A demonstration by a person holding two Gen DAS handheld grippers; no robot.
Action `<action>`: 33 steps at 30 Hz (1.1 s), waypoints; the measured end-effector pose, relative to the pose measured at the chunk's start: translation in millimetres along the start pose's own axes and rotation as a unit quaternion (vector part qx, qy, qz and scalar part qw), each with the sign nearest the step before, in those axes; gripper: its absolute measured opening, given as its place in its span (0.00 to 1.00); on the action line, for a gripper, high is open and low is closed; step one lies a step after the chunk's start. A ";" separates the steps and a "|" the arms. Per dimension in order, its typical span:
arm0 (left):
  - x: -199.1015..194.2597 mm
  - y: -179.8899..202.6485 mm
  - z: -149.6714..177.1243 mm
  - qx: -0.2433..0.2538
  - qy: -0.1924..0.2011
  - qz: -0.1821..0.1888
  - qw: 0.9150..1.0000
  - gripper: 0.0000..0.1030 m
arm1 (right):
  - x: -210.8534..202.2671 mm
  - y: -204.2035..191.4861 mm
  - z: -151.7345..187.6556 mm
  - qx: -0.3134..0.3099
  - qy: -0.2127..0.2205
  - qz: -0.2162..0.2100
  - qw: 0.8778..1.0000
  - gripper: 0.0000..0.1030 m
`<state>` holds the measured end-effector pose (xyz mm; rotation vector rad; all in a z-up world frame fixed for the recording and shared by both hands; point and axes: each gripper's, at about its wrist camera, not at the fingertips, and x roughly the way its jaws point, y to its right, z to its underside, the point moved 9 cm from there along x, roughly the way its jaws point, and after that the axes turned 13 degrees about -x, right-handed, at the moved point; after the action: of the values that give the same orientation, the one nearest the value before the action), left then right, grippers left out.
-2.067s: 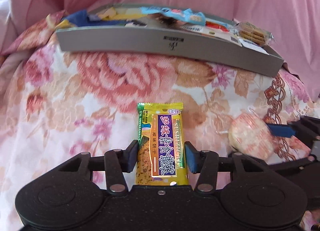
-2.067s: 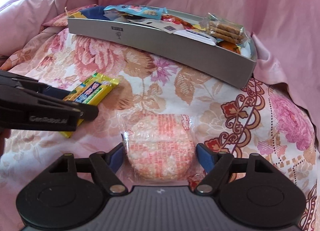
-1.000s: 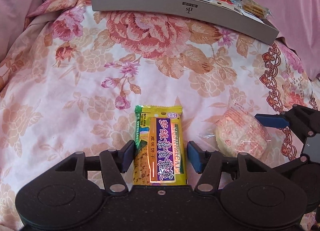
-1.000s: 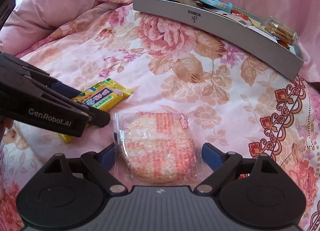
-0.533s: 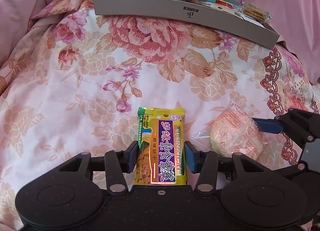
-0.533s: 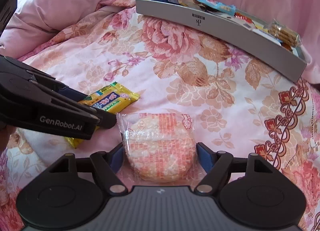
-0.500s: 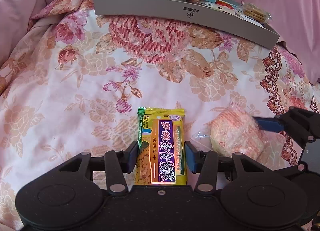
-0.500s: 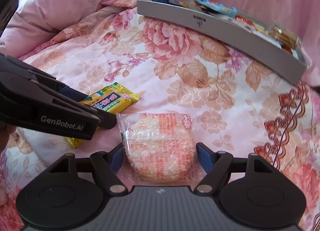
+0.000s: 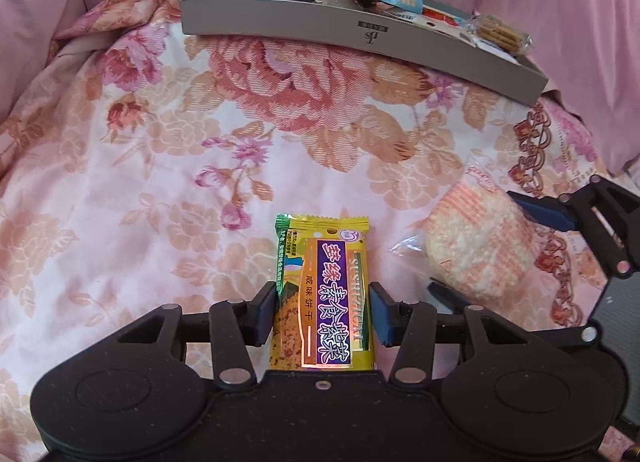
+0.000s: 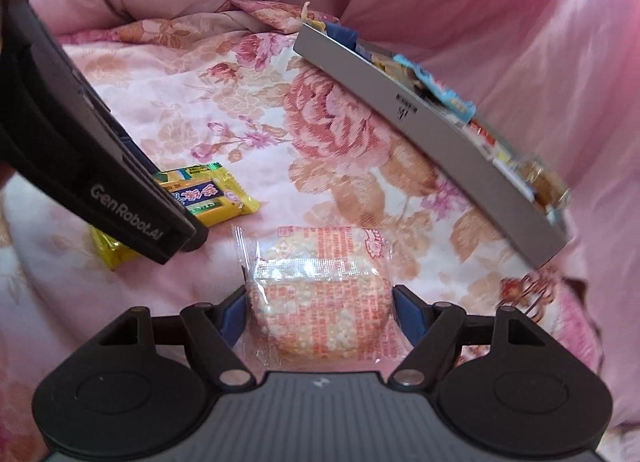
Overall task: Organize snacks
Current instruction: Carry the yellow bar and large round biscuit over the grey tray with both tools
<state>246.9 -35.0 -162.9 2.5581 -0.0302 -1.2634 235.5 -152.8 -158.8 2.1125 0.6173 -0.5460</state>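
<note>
A yellow biscuit packet (image 9: 324, 274) with a purple label lies on the flowered bedspread, and my left gripper (image 9: 323, 298) is shut on its near half, both blue pads pressing its long edges. To its right a round rice cracker in clear wrap (image 9: 476, 246) sits between the fingers of my right gripper (image 9: 490, 252). In the right wrist view that gripper (image 10: 320, 308) is shut on the rice cracker (image 10: 320, 294), pads against both sides. The left gripper (image 10: 164, 192) crosses in from the left over the yellow packet (image 10: 212, 198).
A long grey tray (image 9: 320, 26) holding several wrapped snacks rests at the far edge of the bedspread, also seen slanting in the right wrist view as the tray (image 10: 440, 130). Pink bedding rises behind and around it. Bare flowered cloth lies between the tray and the grippers.
Both pairs of jaws have narrowed onto their packets. The right wrist view has rolled, so the tray now slants down to the right. The left gripper has stayed in place.
</note>
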 end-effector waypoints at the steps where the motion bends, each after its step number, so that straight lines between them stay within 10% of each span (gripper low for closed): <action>1: -0.1 0.9 0.1 0.000 0.001 0.001 1.000 0.48 | 0.0 0.2 0.0 -0.002 0.000 0.000 1.000 0.75; 33: -61.6 6.9 -95.6 -0.067 0.180 0.031 0.981 0.48 | -30.1 65.8 -27.9 0.073 0.130 0.123 0.981 0.75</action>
<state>284.3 -9.1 -58.4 2.6027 0.0487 -0.7377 255.9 -171.1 -86.3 2.3787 0.4590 -0.1831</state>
